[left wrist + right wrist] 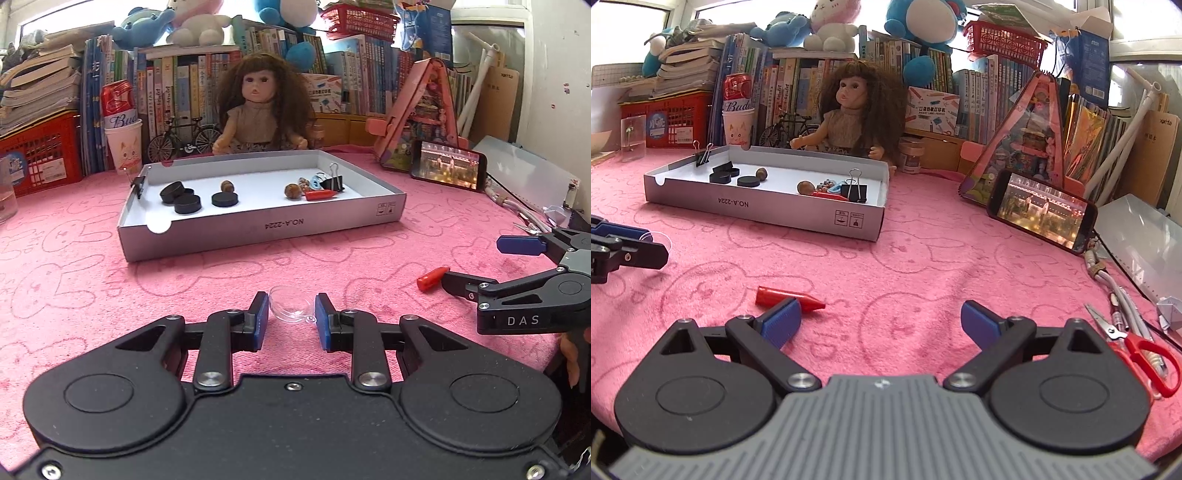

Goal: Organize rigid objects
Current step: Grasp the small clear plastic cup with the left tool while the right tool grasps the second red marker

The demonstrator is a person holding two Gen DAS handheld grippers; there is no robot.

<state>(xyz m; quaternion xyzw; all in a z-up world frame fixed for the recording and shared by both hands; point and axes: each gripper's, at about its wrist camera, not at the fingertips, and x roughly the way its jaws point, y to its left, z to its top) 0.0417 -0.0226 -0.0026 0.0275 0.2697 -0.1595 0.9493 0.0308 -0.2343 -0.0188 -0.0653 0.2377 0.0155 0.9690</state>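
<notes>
Pink cloth [923, 258]: left gripper [291, 314] brackets clear dome [290, 304]; right gripper [881, 317] gapes.

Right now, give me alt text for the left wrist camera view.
The open left gripper frames a clear plastic dome on the pink cloth. Beyond it is a gray tray holding small objects; the right gripper reaches beside a red crayon.

Low wrist views — shared tray [258, 225] ahead
</notes>
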